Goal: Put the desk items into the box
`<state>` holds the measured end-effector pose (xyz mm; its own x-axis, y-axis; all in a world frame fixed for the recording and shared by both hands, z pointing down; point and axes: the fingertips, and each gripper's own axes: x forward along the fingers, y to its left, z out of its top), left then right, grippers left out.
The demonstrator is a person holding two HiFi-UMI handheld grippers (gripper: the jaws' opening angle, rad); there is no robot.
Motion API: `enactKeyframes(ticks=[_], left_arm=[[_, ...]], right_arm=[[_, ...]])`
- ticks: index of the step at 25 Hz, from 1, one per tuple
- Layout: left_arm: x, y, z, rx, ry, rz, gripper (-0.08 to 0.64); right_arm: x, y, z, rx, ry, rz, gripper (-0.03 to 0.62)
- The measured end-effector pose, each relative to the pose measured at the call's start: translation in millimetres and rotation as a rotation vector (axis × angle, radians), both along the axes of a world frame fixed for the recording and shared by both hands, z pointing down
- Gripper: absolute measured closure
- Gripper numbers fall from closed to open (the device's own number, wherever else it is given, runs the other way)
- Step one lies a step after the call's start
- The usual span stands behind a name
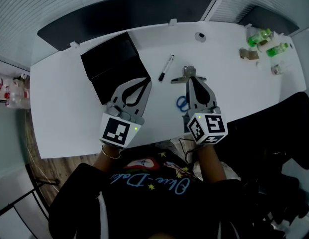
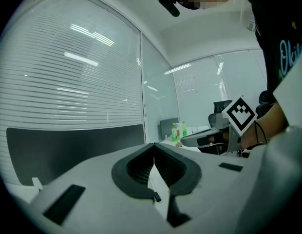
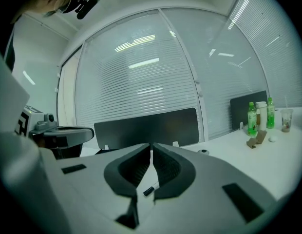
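Desk items, namely the marker (image 1: 166, 67), a grey clip (image 1: 188, 73) and blue-handled scissors (image 1: 181, 103), all lie loose on the worktop (image 1: 70, 113) near the black box (image 1: 112, 63), none packed yet, as we hold the left gripper (image 1: 143, 82) and right gripper (image 1: 193, 86) closed and empty.

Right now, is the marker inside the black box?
No, the marker lies on the white desk, apart from the black box and to its right.
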<state>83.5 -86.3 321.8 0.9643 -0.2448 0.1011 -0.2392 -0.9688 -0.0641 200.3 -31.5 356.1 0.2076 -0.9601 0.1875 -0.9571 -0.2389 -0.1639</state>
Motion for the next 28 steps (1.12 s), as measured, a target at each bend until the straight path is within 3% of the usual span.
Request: enactKeyframes(ticks=[19,21,28], left_arm=[[-0.2,-46.0,23.0,-0.005,-0.007,0.085,0.552],[0.9,-49.2,24.0,-0.005,-0.009,0.094,0.552],[6.3,-58.9,28.9,-0.019,-0.027,0.121,0.552]], right_arm=[[-10.1,-51.1,28.5,-0.095,-0.025,0.06,0.58],[-10.1,-54.5,35.3,-0.113,-0.035,0.065,0.532],[-6.4,-66.1,51.4,-0.156,-0.052,0.094,0.528]])
